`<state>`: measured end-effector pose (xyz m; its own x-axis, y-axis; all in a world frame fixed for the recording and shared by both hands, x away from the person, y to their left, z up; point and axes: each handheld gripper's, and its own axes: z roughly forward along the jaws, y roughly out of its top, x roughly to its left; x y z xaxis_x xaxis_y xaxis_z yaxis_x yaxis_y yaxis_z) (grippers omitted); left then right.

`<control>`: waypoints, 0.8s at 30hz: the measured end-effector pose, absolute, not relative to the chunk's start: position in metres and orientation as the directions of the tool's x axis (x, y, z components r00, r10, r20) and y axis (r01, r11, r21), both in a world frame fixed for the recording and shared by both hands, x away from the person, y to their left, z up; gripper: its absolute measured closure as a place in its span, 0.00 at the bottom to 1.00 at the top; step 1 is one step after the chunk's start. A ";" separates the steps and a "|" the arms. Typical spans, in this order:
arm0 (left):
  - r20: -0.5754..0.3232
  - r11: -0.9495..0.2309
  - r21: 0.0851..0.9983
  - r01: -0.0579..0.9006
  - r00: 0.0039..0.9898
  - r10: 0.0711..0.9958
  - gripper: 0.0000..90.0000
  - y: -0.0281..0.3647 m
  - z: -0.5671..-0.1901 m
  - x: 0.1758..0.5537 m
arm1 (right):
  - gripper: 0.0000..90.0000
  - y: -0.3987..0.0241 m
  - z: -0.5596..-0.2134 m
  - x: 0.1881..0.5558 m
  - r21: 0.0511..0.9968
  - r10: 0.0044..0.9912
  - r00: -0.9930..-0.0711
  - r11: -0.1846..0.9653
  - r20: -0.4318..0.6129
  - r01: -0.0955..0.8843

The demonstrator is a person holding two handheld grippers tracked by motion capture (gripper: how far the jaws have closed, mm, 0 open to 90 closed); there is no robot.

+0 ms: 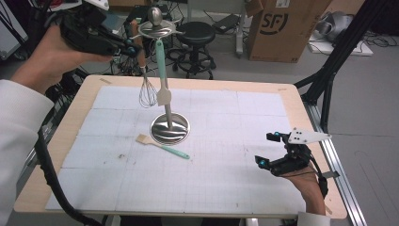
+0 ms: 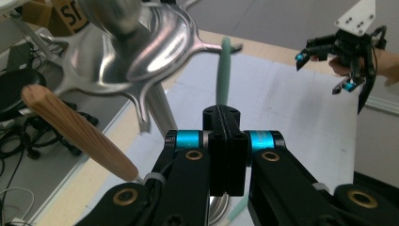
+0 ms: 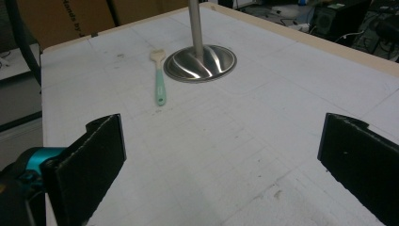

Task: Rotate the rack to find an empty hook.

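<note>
The left gripper (image 1: 129, 47), jaws pressed together and empty, is hovering beside the wooden-handled wire whisk (image 1: 144, 77) hanging on the steel utensil stand (image 1: 169, 127).

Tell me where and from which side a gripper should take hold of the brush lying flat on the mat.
Probably the mint handle of the brush, around mid-length, from straight above with the jaws across its width. It lies flat, apart from the stand's base, bristle head towards the far left, so the slim handle is its only firm, narrow part. The right gripper stands open nearby.
</note>
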<state>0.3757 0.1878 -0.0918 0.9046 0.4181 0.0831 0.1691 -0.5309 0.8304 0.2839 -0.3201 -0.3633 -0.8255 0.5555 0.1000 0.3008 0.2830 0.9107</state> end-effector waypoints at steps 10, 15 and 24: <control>0.087 -0.530 0.827 0.187 0.889 0.450 1.00 0.200 -0.087 0.390 | 0.00 -0.317 -0.364 0.286 0.911 0.551 -0.829 0.287 0.095 0.295; 0.087 -0.523 0.831 0.189 0.885 0.458 1.00 0.205 -0.087 0.399 | 0.01 -0.318 -0.364 0.286 0.912 0.554 -0.827 0.284 0.095 0.295; 0.101 -0.522 0.826 0.212 0.856 0.508 1.00 0.211 -0.087 0.417 | 0.01 -0.319 -0.362 0.285 0.913 0.558 -0.825 0.283 0.091 0.292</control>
<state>0.4171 0.2107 -0.0866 0.8555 0.5078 0.1008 0.2123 -0.5217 0.8263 0.2850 -0.3191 -0.3618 -0.8251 0.5577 0.0909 0.2922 0.2834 0.9134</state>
